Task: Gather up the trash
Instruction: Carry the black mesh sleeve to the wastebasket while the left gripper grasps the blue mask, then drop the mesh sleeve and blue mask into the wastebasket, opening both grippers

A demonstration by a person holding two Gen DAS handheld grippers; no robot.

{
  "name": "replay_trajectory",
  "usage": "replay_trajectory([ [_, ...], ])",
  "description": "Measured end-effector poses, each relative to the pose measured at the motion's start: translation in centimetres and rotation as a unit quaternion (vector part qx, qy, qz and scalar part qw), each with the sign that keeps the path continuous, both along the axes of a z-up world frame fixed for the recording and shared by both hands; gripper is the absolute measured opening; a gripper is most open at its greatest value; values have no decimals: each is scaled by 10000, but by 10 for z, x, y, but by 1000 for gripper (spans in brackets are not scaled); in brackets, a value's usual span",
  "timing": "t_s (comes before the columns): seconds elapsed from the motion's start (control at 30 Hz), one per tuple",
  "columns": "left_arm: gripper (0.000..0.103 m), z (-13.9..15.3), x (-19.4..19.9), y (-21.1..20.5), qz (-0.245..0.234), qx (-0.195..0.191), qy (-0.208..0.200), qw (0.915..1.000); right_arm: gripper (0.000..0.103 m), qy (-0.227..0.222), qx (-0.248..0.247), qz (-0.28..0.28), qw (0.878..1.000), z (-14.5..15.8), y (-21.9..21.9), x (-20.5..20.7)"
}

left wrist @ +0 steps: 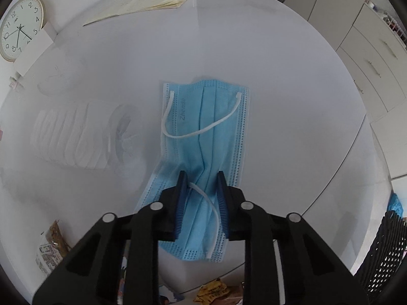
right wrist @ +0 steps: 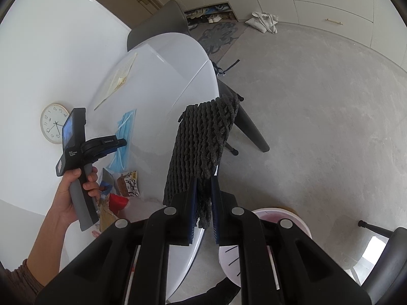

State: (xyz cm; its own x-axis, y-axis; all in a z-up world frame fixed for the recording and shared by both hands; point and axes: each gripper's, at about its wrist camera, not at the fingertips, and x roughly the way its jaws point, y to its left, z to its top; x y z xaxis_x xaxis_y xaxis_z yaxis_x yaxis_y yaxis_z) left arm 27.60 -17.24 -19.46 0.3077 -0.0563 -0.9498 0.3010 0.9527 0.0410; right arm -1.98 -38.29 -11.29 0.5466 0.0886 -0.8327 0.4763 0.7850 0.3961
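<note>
A blue face mask (left wrist: 203,132) with white ear loops lies on the white table (left wrist: 279,89). My left gripper (left wrist: 202,178) is closed on the mask's near part, bunching the fabric between the fingers. It also shows in the right wrist view (right wrist: 122,141) over the mask (right wrist: 126,127). My right gripper (right wrist: 203,185) is shut on a black foam netting piece (right wrist: 203,147) and holds it in the air beyond the table edge, above a pink bin (right wrist: 274,228).
Snack wrappers (right wrist: 129,183) and other scraps lie at the table's near end. A clock (left wrist: 20,28) leans at the wall and papers (left wrist: 152,0) lie at the far end. Dark chairs (right wrist: 244,122) stand beside the table.
</note>
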Motion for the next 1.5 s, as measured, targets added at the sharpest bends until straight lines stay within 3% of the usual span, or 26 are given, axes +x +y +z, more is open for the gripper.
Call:
replay_trajectory([
  [0.13, 7, -1, -6, -9, -349, 175, -183, 9991, 12, -7, -27, -12, 10000, 2, -1, -7],
  [0.27, 6, 14, -13, -7, -519, -100, -316, 9981, 12, -63, -68, -68, 9999, 7, -3, -20],
  [0.53, 6, 104, -78, -2, -1187, -603, -898, 9870, 12, 19, -452, 117, 9989, 21, 0, -57],
  [0.67, 6, 141, -146, -9, -1571, -625, -986, 9807, 12, 331, -654, 373, 9966, 10, 9, -81],
  [0.83, 6, 150, -237, -20, -1998, -845, -537, 9747, 13, 977, -427, 600, 9925, -55, 16, -102],
  [1.1, 6, 111, -329, -32, -2333, -815, 41, 9690, 15, 1924, -149, 1023, 9759, -209, 31, -91],
  [1.13, 6, 106, -335, -34, -2347, -750, 65, 9691, 17, 1989, -129, 1048, 9743, -222, 32, -89],
  [1.2, 6, 96, -343, -34, -2334, -596, 70, 9705, 35, 2171, -39, 1123, 9696, -247, 34, -84],
  [1.23, 6, 91, -348, -35, -2333, -547, 101, 9708, 52, 2233, -39, 1130, 9682, -253, 35, -83],
  [1.27, 6, 87, -354, -35, -2314, -512, 132, 9714, 61, 2271, -61, 1141, 9671, -258, 36, -82],
  [1.37, 6, 77, -361, -38, -2320, -381, 197, 9718, 69, 2307, -106, 1200, 9655, -259, 34, -83],
  [1.5, 6, 61, -370, -46, -2404, -303, 318, 9697, 77, 2099, -290, 1045, 9717, -228, 21, -105],
])
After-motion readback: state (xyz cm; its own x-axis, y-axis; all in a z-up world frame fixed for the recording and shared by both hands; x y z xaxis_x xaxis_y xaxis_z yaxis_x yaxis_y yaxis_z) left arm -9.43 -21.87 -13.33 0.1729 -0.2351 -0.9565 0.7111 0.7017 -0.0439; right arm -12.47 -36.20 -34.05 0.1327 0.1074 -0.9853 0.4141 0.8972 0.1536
